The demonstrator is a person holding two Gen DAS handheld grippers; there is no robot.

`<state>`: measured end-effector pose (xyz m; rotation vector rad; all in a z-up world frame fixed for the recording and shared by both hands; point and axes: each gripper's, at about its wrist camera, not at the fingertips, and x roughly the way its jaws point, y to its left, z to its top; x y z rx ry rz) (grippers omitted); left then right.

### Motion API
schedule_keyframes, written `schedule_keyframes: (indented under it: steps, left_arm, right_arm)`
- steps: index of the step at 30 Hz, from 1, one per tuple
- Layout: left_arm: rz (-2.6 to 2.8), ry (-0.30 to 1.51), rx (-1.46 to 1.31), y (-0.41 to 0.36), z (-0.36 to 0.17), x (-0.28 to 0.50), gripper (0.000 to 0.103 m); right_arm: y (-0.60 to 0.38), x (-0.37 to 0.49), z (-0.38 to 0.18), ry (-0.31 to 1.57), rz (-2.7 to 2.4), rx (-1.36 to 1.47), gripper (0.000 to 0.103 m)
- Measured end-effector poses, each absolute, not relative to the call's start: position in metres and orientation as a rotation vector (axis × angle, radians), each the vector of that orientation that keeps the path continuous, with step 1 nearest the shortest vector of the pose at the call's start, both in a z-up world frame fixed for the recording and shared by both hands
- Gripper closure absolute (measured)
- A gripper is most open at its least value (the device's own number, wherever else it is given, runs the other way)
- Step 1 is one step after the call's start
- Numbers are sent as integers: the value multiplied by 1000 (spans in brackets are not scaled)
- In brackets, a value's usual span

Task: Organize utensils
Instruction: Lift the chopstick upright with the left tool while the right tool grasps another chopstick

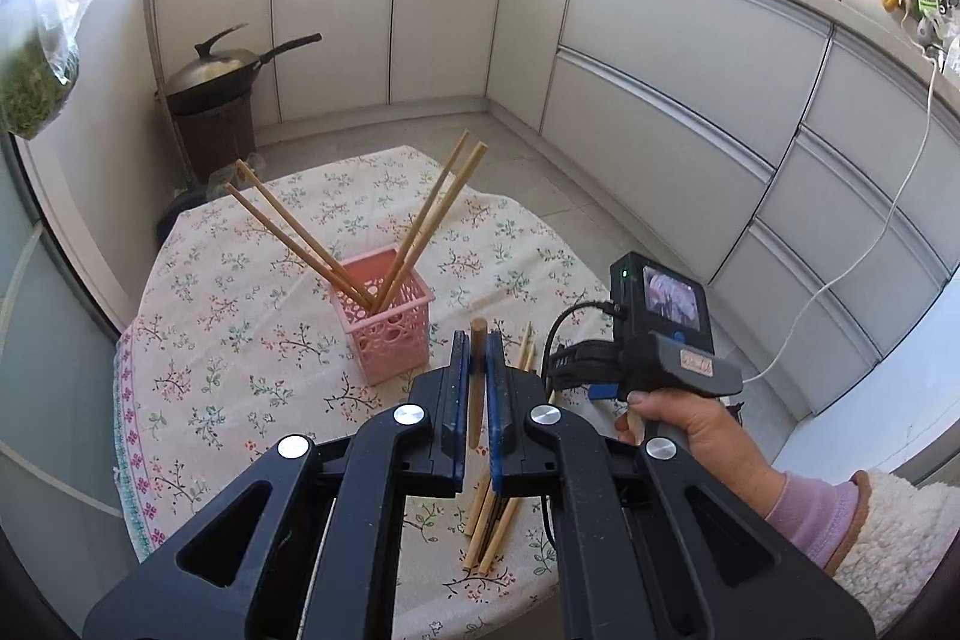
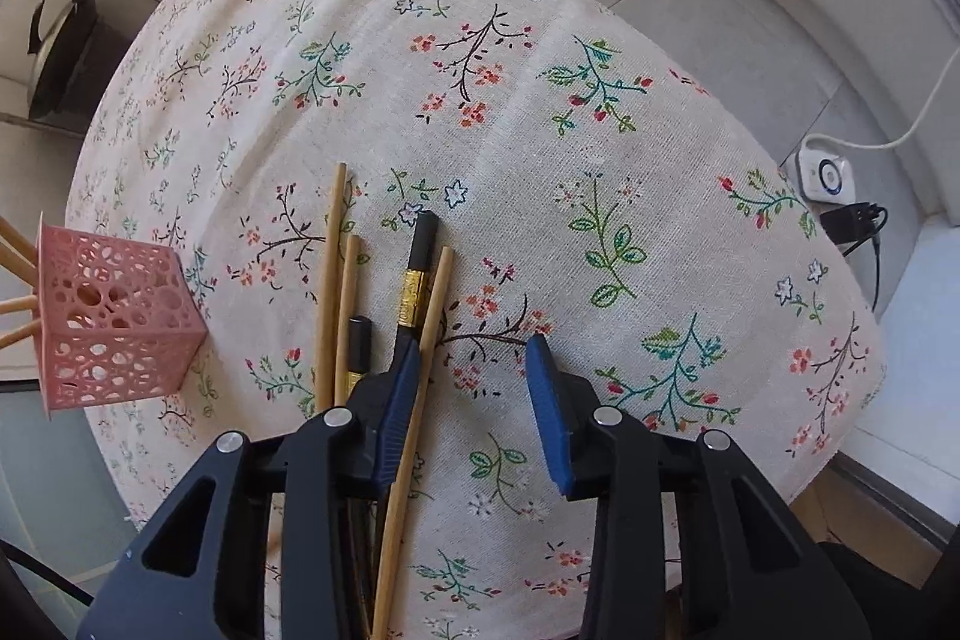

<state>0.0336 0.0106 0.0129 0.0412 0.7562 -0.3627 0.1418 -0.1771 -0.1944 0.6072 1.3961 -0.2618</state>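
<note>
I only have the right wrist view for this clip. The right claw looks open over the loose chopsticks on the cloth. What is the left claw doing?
Observer: The left claw is shut on a wooden chopstick, held roughly upright between its blue pads.

Operator: How many chopsticks are already in the pink basket? I only see stubs at my frame edge.

Observer: Four wooden ones stand in the pink basket, leaning apart in two pairs.

Operator: Is the left claw over the basket?

Observer: No, it is beside the basket, to the right in the left wrist view, above the loose chopsticks.

Operator: Anything else on the table there?

Observer: Only the floral tablecloth shows.
</note>
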Motion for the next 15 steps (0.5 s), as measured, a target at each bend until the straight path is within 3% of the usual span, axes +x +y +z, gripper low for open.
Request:
schedule_keyframes:
  steps: [8,11,15]
  left_arm:
    - [-326,705,18,25,26,30,98]
    - [-310,702,9,29,27,30,98]
    - [-296,710,2,32,24,34,98]
  right_arm:
    - [-170,146,-194,1367,-285,555,67]
    - [-162,149,-194,1334,-301,500,89]
    - [-168,146,-196,1298,-265,567,97]
